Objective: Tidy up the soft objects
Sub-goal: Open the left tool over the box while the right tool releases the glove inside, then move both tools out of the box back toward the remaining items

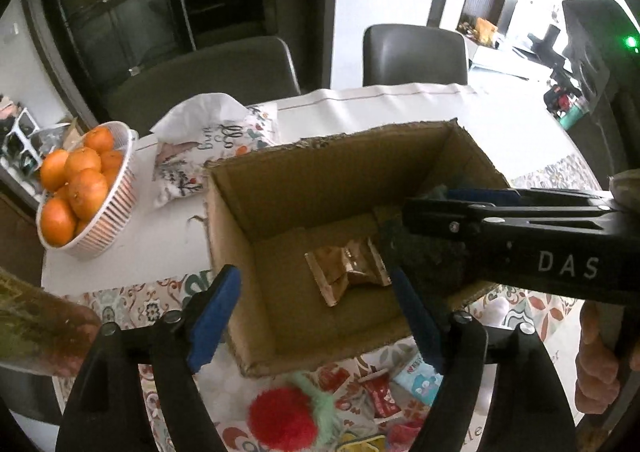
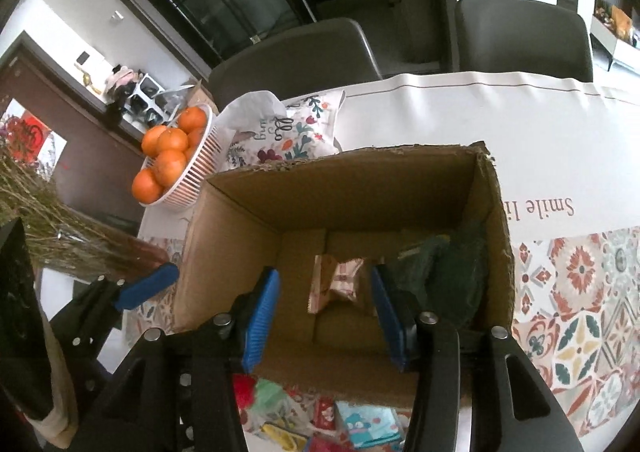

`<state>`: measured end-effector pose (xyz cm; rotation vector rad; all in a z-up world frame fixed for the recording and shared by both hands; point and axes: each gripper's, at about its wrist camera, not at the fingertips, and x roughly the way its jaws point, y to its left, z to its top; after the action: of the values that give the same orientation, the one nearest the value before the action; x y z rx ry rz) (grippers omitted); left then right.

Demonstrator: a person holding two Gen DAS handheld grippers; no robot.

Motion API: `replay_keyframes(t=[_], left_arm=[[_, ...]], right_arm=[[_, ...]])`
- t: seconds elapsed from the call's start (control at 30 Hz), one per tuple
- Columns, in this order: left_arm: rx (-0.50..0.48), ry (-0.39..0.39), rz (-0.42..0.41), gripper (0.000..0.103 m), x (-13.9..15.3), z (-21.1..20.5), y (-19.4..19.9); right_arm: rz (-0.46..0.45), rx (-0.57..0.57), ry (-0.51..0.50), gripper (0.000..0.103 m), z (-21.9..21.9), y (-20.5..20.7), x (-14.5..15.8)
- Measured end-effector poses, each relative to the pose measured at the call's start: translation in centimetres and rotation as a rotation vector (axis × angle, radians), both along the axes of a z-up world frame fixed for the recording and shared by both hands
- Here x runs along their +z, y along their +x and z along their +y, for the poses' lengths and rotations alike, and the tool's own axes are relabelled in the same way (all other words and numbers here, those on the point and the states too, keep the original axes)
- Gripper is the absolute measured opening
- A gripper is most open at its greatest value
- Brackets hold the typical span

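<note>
An open cardboard box (image 1: 240, 220) (image 2: 360, 188) stands on the table. Inside lie a shiny rose-gold packet (image 1: 346, 272) (image 2: 338, 284) and a dark green soft thing (image 2: 456, 276) against the right wall. My left gripper (image 1: 316, 316) is open and empty at the box's near edge. My right gripper (image 2: 326, 312) is open and empty over the box; it also shows in the left wrist view (image 1: 500, 232), reaching in from the right. A red pom-pom with mint yarn (image 1: 286, 418), small packets (image 1: 380, 392) (image 2: 324, 414) and a tissue pack (image 2: 370, 426) lie in front of the box.
A white basket of oranges (image 1: 116, 188) (image 2: 200, 168) stands left of the box, and a flowered cushion (image 1: 212, 156) (image 2: 296, 132) lies behind it. Two grey chairs (image 1: 414, 54) stand at the far table edge. Dried grass (image 2: 48, 220) sits at the left.
</note>
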<state>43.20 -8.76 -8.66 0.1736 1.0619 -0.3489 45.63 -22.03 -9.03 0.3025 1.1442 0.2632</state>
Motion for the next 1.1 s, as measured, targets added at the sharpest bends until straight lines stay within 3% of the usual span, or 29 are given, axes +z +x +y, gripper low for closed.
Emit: replay_keyframes(t=[0.2, 0.53, 0.87, 0.97, 1.1], left_arm=[[0.026, 0.004, -0.018, 0.08, 1.7, 0.6, -1.5], [0.071, 0.042, -0.066, 0.081, 3.3, 2.2, -4.4], [0.084, 0.077, -0.049, 0.083, 3.1, 3.7, -7.1], [0.082, 0.1, -0.043, 0.083, 2.8, 3.9, -7.7], [0.071, 0.127, -0.027, 0.085, 2.0, 4.2, -8.5]], right_arm=[[-0.017, 0.006, -0.02, 0.049, 0.1, -1.3, 1.5], [-0.059, 0.022, -0.162, 0.049, 0.9, -4.6, 3.6], [-0.047, 0.05, -0.262, 0.05, 1.9, -7.8, 3.8], [-0.036, 0.062, -0.302, 0.055, 2.1, -8.5, 3.5], [-0.013, 0.086, -0.351, 0.056, 2.5, -9.4, 2.7]])
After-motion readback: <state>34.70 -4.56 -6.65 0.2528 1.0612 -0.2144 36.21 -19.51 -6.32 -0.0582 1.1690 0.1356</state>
